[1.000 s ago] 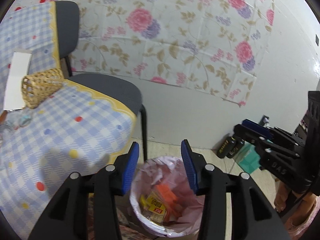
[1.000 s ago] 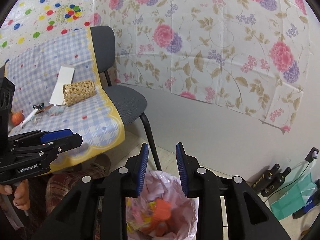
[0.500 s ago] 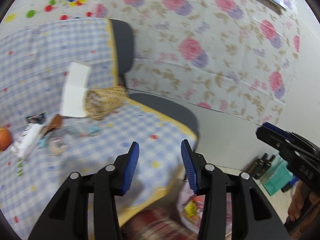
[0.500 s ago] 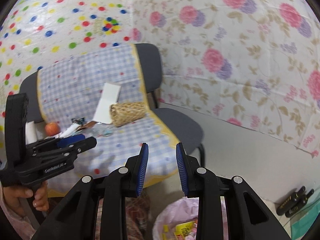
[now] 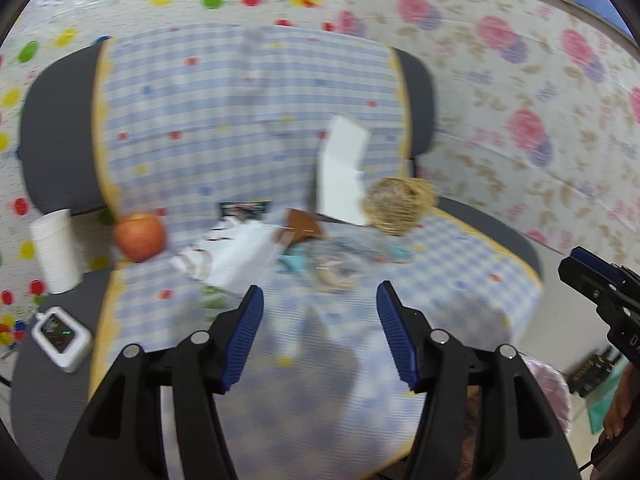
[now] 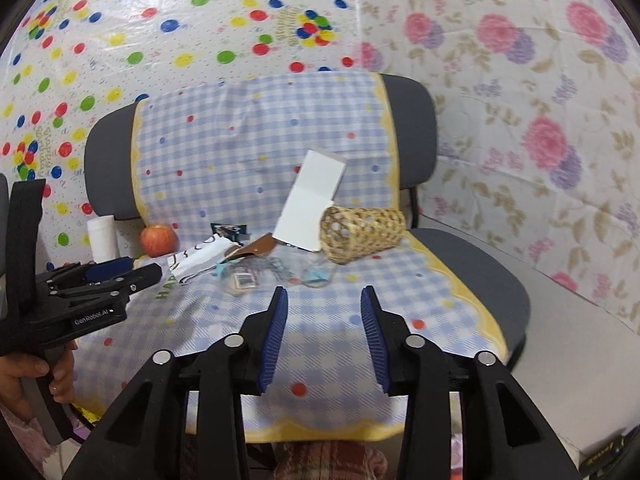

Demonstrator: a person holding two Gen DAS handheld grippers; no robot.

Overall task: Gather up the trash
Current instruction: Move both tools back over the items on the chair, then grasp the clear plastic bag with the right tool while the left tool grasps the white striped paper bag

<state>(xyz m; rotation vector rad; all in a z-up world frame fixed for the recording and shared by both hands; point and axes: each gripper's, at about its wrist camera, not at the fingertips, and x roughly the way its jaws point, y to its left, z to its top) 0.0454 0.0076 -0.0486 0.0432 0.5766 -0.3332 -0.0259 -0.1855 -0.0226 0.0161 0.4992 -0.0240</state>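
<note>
While a blue checked cloth [image 6: 312, 320] drapes two grey chairs [image 6: 472, 276] against party-print wall coverings, both pairs of tongs hover above the seat with nothing in them. Left tongs [image 5: 320, 316] stand spread wide, their blue pads clear of everything; right tongs [image 6: 323, 320] are parted somewhat less, likewise touching nothing. At the back of the seat a folded white card [image 6: 310, 206] leans on the backrest, just beside a wicker basket [image 6: 362, 234] lying on its side. Litter sits in a loose cluster ahead of the tongs: a white printed wrapper [image 6: 202, 258], a brown wrapper [image 6: 256, 249] and small clear packets [image 6: 244, 280]. An apple [image 6: 158, 240] and a white cup [image 6: 102, 238] stand to the left. A pink-lined bin [image 5: 550, 390] shows at the left view's lower right edge, beyond the cloth.
</note>
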